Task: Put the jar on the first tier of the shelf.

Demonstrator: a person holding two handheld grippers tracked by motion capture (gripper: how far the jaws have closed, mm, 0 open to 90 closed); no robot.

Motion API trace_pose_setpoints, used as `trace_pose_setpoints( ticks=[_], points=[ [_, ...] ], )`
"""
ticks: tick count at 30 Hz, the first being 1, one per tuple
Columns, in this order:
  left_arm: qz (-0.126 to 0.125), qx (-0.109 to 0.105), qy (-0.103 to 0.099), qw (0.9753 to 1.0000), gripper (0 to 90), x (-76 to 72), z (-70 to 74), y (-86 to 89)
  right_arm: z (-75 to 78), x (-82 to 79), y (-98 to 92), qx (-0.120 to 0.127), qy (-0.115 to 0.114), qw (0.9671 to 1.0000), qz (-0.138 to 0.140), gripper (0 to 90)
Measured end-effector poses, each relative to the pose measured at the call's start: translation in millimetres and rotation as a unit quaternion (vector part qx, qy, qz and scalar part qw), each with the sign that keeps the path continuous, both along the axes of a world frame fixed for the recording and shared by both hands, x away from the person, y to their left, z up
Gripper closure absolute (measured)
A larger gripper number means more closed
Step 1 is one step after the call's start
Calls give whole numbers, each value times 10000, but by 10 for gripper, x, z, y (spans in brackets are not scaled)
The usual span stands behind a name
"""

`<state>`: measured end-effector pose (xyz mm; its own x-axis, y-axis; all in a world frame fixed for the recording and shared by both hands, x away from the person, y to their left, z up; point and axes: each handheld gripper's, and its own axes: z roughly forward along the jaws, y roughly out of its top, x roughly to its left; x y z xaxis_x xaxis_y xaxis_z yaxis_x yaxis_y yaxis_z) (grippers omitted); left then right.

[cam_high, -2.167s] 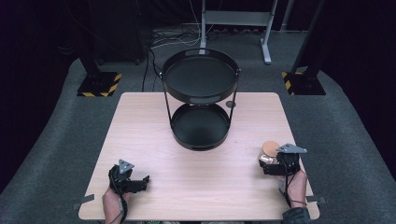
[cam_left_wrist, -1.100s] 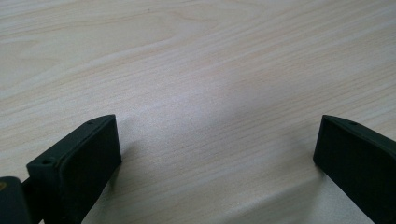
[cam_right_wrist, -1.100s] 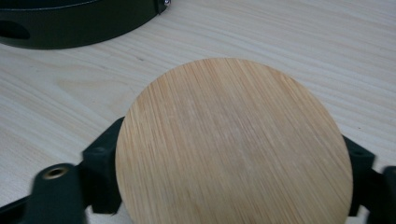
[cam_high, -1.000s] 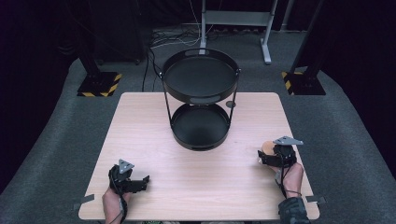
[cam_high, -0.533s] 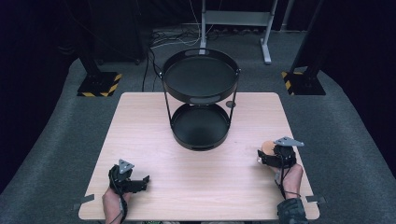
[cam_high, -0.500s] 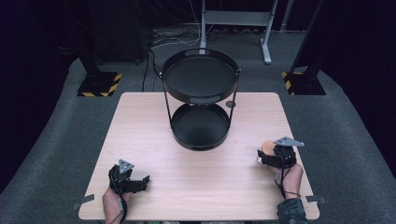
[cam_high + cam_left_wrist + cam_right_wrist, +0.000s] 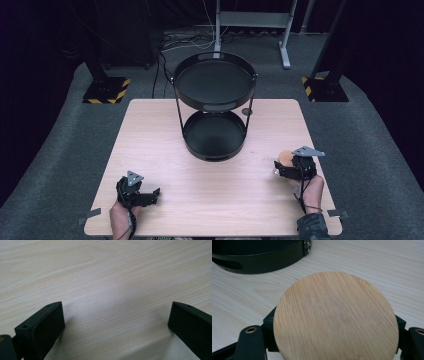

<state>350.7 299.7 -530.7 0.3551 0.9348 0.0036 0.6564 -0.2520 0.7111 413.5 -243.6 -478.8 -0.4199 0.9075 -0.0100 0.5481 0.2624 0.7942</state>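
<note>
A round wooden lid (image 7: 335, 315) with a fine bamboo grain sits between the jaws of my right gripper (image 7: 334, 323), which press in under its rim from both sides; whatever is beneath the lid is hidden. From above, the lid (image 7: 286, 156) is near the table's right front, with the right gripper (image 7: 280, 167) shut on it and pointing left. My left gripper (image 7: 152, 195) rests at the front left, and its jaws stand wide open over bare wood (image 7: 117, 312).
A black two-tier round tray stand (image 7: 215, 106) stands at the middle back of the light wooden table (image 7: 150, 130). Its lower tray wall (image 7: 262, 260) lies just beyond the lid. Black-and-yellow stand bases and cables are on the grey floor behind.
The right gripper and the wooden lid have shifted slightly left and away from the front edge. The left gripper has stayed put.
</note>
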Motion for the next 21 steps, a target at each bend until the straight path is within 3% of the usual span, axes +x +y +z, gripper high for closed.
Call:
trace_pose_setpoints(
  ticks=[21],
  points=[
    [0,-7,4,10000,5,1,0,1,64,44,125,-31,-11,9999,169,248]
  ],
)
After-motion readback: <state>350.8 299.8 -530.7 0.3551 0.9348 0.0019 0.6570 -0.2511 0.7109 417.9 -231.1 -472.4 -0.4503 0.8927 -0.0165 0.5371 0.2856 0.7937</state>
